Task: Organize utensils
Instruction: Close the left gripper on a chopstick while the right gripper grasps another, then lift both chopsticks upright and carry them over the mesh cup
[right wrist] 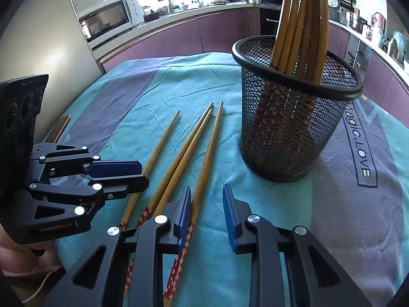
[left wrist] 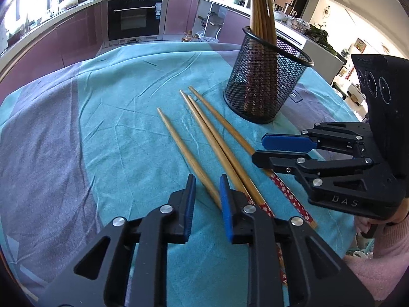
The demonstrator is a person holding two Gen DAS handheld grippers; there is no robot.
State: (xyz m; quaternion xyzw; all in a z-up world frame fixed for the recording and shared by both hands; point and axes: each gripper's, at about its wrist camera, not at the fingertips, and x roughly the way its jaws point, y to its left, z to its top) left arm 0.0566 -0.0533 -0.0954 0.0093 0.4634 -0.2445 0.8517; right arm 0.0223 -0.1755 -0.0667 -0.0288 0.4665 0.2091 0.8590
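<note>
Counter (left wrist: 89,117): covered with a teal and grey cloth, it stretches ahead of both claws and carries everything in play.
Mesh holder (left wrist: 265,76): a black wire cup standing upright beyond the claws, ahead and to the right of the left claw, and directly ahead of the right one. A bundle of chopsticks already stands in it, tips up.
Loose chopsticks (left wrist: 212,140): four lie flat on the cloth between the claws and the holder, tips pointing away, patterned red ends nearest the claws. Two lie touching as a pair; one lies apart to their left, one to their right.
Left claw (left wrist: 207,199): spread, holding nothing. Its fingers sit low over the near ends; the leftmost stick runs into the gap between them, and the pair passes under its right finger.
Right claw (right wrist: 206,204): also spread and empty, in its own view poised just right of the rightmost stick, whose red end passes under its left finger.
Step in hand: judged from the layout, part of the sorting is done and four sticks remain; both claws look lined up to pick.
Next move: lower one claw so a single stick sits between its fingers, close firmly on it, lift, tilt it upright and drop it into the holder without knocking the cup.
</note>
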